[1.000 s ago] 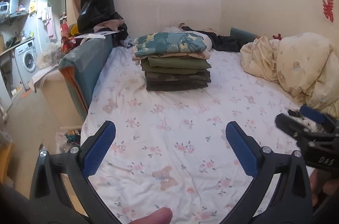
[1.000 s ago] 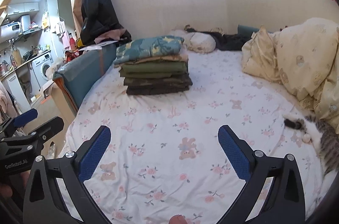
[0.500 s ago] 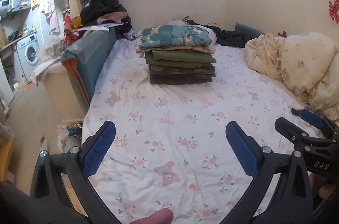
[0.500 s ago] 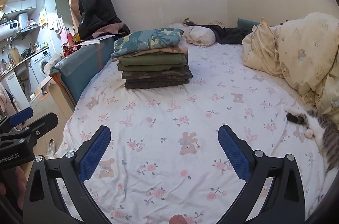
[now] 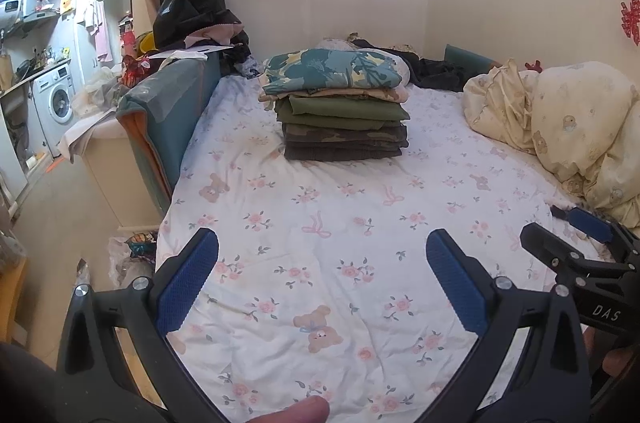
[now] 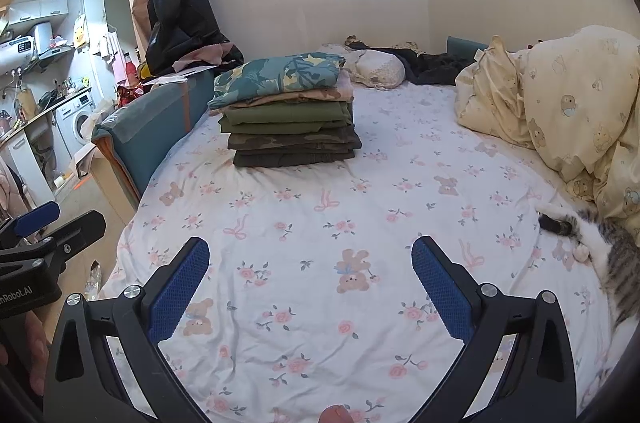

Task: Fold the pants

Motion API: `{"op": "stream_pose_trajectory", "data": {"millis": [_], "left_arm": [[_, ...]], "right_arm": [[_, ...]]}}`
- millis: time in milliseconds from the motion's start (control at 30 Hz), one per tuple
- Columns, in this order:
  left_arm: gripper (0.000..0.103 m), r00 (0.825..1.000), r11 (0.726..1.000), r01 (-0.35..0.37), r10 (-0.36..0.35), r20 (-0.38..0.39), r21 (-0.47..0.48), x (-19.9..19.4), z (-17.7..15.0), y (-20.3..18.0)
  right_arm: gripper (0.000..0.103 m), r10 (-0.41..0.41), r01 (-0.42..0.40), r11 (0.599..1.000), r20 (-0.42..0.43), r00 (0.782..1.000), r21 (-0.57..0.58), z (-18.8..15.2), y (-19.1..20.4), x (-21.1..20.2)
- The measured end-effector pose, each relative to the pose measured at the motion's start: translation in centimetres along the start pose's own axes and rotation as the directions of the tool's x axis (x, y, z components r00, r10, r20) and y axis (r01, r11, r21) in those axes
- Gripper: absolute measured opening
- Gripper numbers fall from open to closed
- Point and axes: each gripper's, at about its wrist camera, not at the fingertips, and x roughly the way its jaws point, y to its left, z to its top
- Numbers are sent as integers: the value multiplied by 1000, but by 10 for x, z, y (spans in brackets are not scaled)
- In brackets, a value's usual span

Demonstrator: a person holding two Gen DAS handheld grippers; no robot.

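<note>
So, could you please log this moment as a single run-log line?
left tongs: open, empty | right tongs: open, empty | folded stack: on bed | cat: bed's right edge

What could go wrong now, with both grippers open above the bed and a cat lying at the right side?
The cat lies on the sheet close to the right gripper; a sweep there might hit it. The stack of folded pants is tall, so a careless nudge may topple it. The left gripper holds nothing.

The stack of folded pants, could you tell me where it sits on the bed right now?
In both wrist views the stack of folded pants sits toward the far left of the bed, beside the teal headboard and ahead of both open grippers.
</note>
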Motion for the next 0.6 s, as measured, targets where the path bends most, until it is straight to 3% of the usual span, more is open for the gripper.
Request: {"op": "stream_pose_trajectory", "data": {"millis": [600], "left_arm": [[102, 1000, 1000, 0, 0, -2, -4, 3, -2, 0]], "right_arm": [[103, 26, -26, 1000, -16, 1000, 16, 2, 0, 1]]}}
